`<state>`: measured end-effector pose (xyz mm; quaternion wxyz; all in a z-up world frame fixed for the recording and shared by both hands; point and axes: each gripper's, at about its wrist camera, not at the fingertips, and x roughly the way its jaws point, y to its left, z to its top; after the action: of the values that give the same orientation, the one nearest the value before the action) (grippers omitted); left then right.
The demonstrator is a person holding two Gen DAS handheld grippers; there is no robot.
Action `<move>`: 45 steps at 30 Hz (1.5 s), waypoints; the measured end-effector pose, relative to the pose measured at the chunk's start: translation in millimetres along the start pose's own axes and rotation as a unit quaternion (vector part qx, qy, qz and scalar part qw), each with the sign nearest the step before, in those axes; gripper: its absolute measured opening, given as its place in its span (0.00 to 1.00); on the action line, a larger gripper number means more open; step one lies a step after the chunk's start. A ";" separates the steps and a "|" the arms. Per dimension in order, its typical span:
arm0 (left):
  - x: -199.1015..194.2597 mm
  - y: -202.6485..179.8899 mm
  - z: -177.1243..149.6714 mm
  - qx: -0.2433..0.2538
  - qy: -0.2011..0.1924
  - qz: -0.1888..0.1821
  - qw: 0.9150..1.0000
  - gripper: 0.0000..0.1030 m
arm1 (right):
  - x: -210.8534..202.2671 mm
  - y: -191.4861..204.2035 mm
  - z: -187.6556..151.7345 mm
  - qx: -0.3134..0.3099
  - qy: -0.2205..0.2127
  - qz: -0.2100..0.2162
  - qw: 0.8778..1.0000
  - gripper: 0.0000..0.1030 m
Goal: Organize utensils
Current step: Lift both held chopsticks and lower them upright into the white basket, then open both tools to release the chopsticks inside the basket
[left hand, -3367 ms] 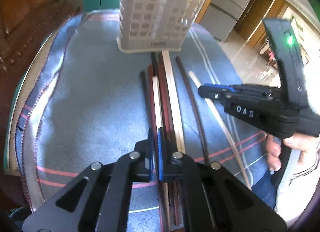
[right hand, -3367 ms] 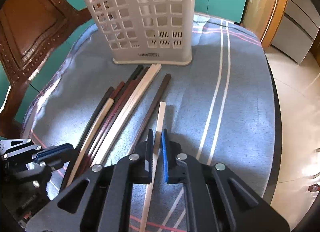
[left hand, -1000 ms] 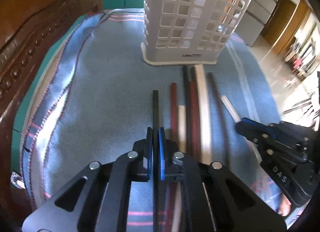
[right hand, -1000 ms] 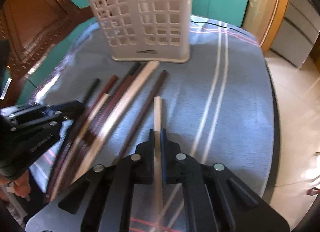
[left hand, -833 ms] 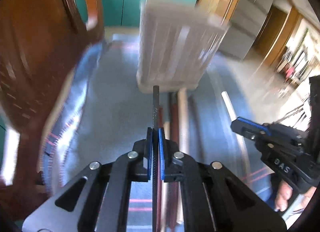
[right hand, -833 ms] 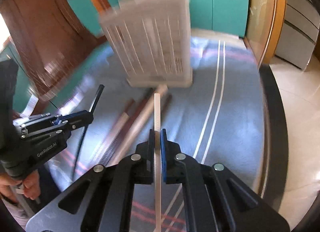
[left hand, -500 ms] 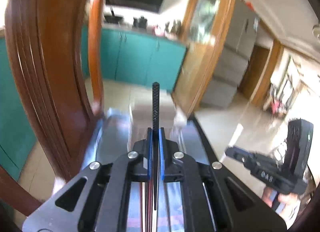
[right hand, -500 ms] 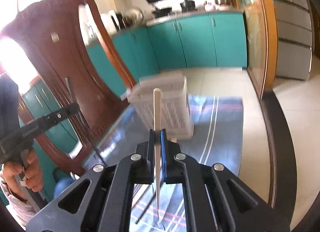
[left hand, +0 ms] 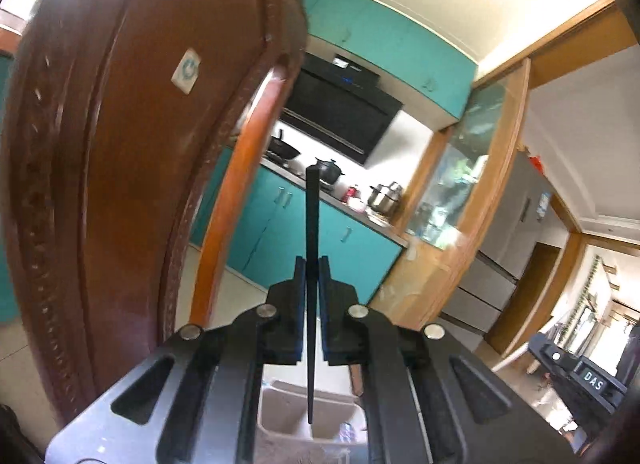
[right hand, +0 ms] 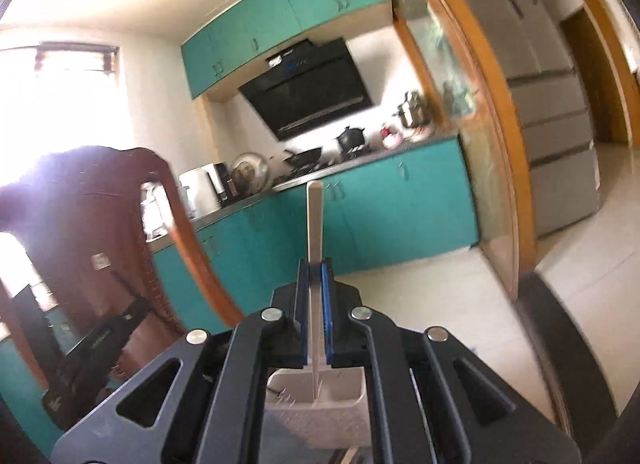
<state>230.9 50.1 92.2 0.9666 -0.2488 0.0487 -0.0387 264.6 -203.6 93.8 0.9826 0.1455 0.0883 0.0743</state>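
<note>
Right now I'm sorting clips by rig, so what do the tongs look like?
Both are matte black. The left tongs and right tongs have blue-lined fingers, silver pivot bolts and slotted arms. The right one's side reads DAS in white.

Home kitchen with adjoining dining area. Fittings: teal base cabinets (right hand: 400, 215) under a counter; matching teal wall cabinets (right hand: 288, 3); black slanted range hood (right hand: 308, 87) over a hob carrying a wok (right hand: 302, 155) and a dark lidded pot (right hand: 351, 135); steel pot (left hand: 384, 197) farther along the counter; tall grey refrigerator (right hand: 540, 75); wood-framed glass partition (right hand: 452, 111); pale tiled floor (right hand: 440, 284); carved dark-wood chair back (left hand: 120, 143); bright window (right hand: 68, 103).
</note>
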 end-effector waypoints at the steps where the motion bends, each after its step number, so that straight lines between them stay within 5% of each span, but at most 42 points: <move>1: 9.3 1.6 -5.6 0.002 0.005 0.008 1.000 0.06 | 9.5 -0.1 -4.7 -0.004 0.004 -0.005 1.000 0.06; 12: 58.5 27.9 -55.9 0.045 0.074 0.023 0.996 0.07 | 83.9 3.6 -62.9 -0.035 0.101 -0.032 0.994 0.07; 16: 59.2 28.9 -58.5 0.050 0.082 0.019 0.995 0.09 | 77.8 7.0 -65.8 -0.038 0.102 -0.037 0.993 0.24; 20: 48.4 27.0 -56.6 0.053 0.088 -0.003 0.995 0.33 | 36.5 6.7 -60.0 -0.032 0.070 -0.029 0.997 0.33; 24: 20.9 27.6 -67.4 0.067 0.117 -0.022 0.991 0.44 | -16.3 -0.8 -75.2 -0.031 0.057 -0.027 0.998 0.34; 28: 8.2 38.6 -110.0 0.087 0.217 -0.015 0.972 0.44 | -17.8 -17.0 -124.0 -0.020 0.139 -0.040 0.989 0.34; 32: 22.3 50.9 -164.8 0.113 0.349 0.023 0.930 0.44 | 33.4 -31.7 -201.4 -0.009 0.325 -0.042 0.945 0.34; 35: 31.8 57.7 -190.6 0.128 0.400 0.049 0.906 0.44 | 56.5 -29.0 -241.2 -0.009 0.396 -0.035 0.918 0.34; 45: 45.5 72.7 -207.3 0.119 0.411 0.079 0.900 0.44 | 77.0 -1.1 -266.0 -0.080 0.424 -0.059 0.900 0.34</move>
<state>256.2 10.1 -127.1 0.8830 -0.0891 0.4560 -0.0663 287.8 -118.9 -168.8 0.8631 0.0152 0.4988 0.0777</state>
